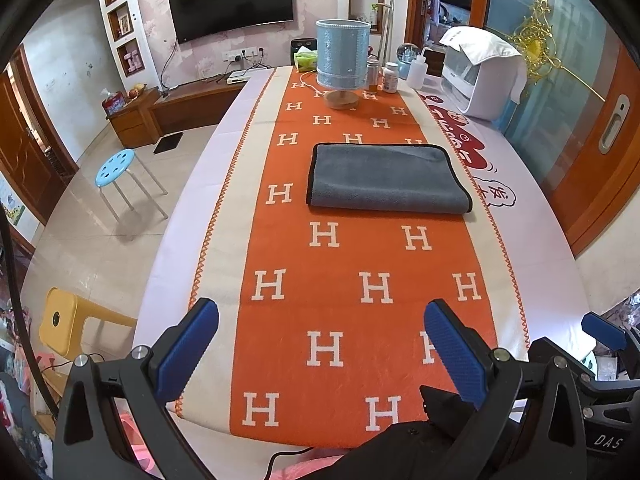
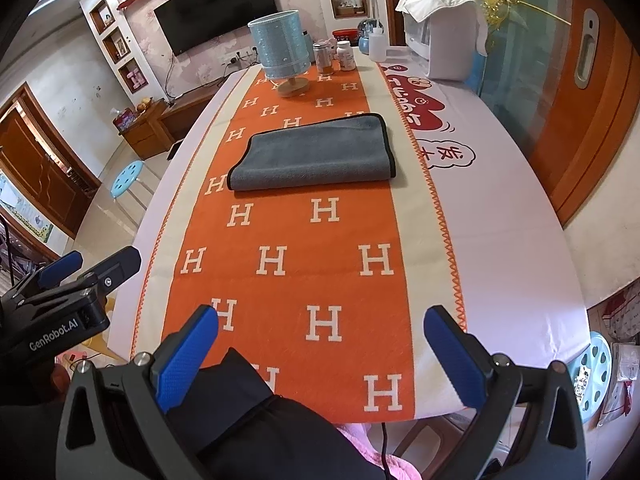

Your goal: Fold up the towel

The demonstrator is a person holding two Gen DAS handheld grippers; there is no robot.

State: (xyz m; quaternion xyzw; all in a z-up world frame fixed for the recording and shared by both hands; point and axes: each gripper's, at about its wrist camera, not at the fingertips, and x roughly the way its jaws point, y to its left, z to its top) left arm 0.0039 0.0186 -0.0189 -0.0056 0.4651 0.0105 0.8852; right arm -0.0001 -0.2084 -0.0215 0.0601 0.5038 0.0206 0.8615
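L gripper [image 1: 322,344]: jaws spread wide, nothing between the blue pads [image 1: 456,360], held above near end of table. R gripper [image 2: 322,344]: same, wide open, empty, blue pads [image 2: 186,354] over the runner's near edge. Each shows at the edge of the other's cam, side by side, apart. Neither touches the towel.

Towel [image 1: 386,178]: grey w/ black trim, lies folded on orange H-pattern runner [image 1: 348,280], mid-table, well ahead of both grippers. Fold edge faces the grippers, trimmed edges on the far side and both ends. Flat, roughly squared to runner.

Beyond towel: blue-shade lamp [image 1: 342,56] on wood base at far end, w/ pill bottle [image 1: 390,77] and squeeze bottle [image 1: 416,65] just beside it. White appliance [image 1: 480,80] at far right corner, cloth draped on top. Blue stool [image 1: 116,168] on floor left of table.
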